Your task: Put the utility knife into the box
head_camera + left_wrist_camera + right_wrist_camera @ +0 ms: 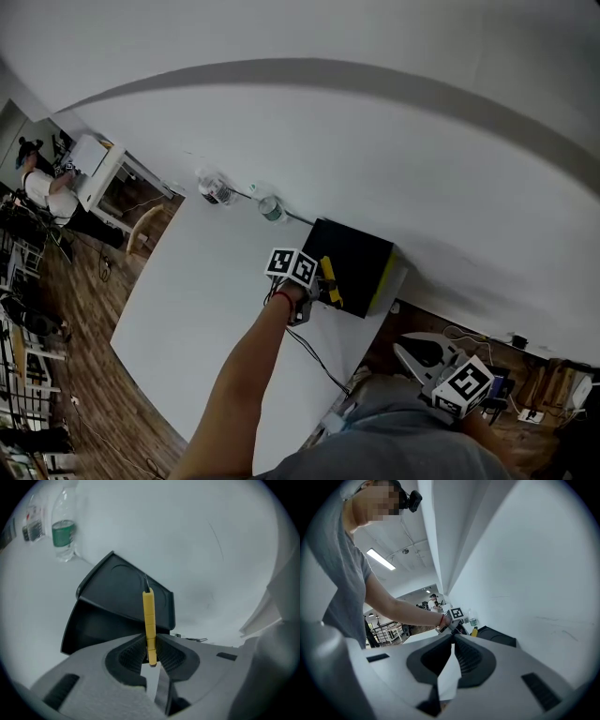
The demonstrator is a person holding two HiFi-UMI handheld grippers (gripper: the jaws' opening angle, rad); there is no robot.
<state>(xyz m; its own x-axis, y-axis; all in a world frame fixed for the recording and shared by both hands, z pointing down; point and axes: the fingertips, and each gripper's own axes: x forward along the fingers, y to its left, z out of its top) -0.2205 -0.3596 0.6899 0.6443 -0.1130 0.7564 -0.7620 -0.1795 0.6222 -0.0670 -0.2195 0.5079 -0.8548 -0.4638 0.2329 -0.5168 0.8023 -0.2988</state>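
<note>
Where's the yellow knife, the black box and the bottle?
utility knife [149, 620]: left gripper view, on its yellow handle.
black box [354, 251]: head view, on its dark top.
bottle [62, 534]: left gripper view, on its green label.

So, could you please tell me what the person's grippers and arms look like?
Both the left gripper and right gripper have pale grey moulded bodies with dark ribbed fingers, and each carries a white cube with black square markers. A dark cable trails from the left one. The person wears a grey short-sleeved shirt and a red wristband.
</note>
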